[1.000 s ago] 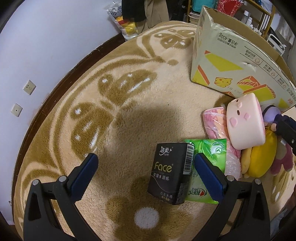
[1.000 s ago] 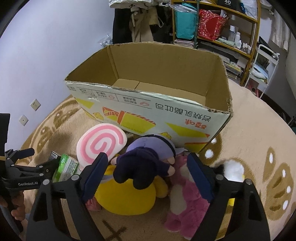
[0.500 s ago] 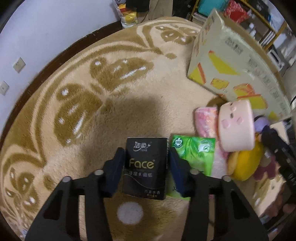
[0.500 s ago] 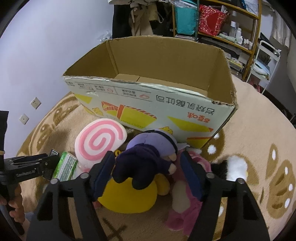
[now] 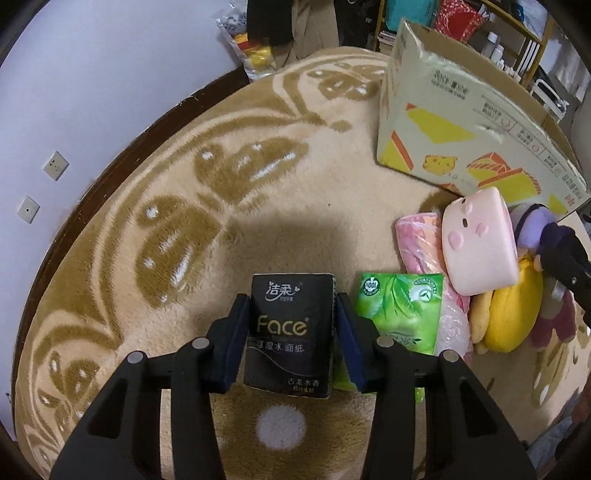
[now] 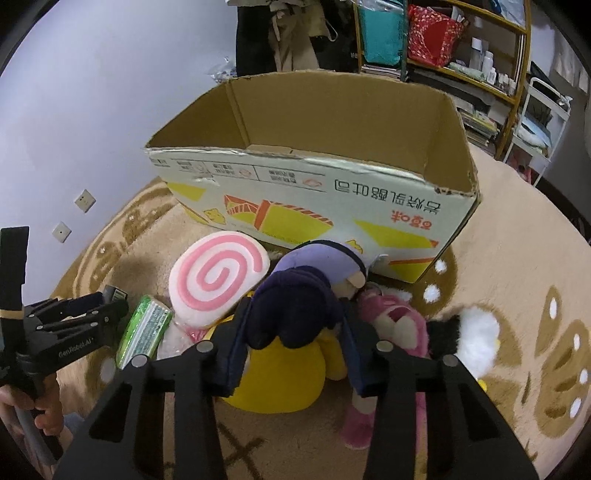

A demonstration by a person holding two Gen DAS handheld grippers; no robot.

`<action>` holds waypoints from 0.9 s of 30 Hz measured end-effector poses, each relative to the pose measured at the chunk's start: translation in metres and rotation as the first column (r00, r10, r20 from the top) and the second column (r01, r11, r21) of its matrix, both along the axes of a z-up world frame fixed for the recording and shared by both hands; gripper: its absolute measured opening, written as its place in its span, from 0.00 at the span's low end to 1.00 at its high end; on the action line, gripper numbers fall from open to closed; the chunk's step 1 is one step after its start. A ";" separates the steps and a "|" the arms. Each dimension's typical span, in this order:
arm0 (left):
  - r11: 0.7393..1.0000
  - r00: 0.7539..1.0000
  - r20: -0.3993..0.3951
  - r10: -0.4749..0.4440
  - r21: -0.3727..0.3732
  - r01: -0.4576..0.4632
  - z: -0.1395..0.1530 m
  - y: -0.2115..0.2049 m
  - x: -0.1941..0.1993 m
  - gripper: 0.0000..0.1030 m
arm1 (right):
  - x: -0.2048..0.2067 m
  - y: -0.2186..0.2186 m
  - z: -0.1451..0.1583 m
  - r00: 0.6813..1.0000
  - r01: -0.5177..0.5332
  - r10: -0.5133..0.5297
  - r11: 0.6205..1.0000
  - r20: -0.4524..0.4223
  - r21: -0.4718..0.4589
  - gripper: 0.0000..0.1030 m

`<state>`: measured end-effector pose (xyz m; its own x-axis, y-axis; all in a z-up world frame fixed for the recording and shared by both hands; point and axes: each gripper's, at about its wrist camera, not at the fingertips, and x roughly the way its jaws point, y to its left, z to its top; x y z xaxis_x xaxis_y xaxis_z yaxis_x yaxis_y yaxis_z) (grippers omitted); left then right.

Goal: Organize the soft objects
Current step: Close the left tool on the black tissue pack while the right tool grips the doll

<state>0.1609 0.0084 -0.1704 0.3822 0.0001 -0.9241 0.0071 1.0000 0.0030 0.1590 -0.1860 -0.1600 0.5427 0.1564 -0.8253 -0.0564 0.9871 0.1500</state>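
Observation:
My left gripper is shut on a black "Face" tissue pack, held just above the carpet. A green tissue pack lies right of it. My right gripper is shut on a purple plush doll that lies on a yellow plush. A pink swirl cushion and a pink bear plush flank it. An open cardboard box stands just behind the pile; it also shows in the left wrist view.
A beige patterned carpet covers the floor. A pink wrapped pack lies by the cushion. A black-and-white plush lies right of the bear. Shelves and hanging clothes stand behind the box. A wall runs along the left.
Both grippers went from open to shut: the left closed on the black tissue pack, the right closed on the purple doll. Both moved slightly forward.

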 end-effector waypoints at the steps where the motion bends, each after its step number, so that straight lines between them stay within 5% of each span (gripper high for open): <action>1: 1.000 1.000 0.009 0.002 0.002 -0.002 0.001 0.000 -0.001 0.43 | -0.001 0.001 0.001 1.000 -0.001 0.001 1.000 0.004 0.000 0.45; 10: 1.000 0.980 0.199 0.007 0.019 -0.011 0.043 0.002 -0.026 0.43 | -0.021 -0.006 0.021 0.999 0.026 -0.028 0.999 0.037 0.040 0.45; 19: 0.999 0.906 0.421 -0.032 0.045 0.014 0.105 -0.004 -0.034 0.43 | -0.050 -0.015 0.070 0.977 0.060 -0.075 0.995 0.199 0.083 0.45; 27: 0.998 0.855 0.515 -0.056 0.026 0.050 0.147 -0.019 -0.019 0.43 | -0.054 -0.017 0.106 0.943 0.077 -0.098 0.994 0.317 0.077 0.45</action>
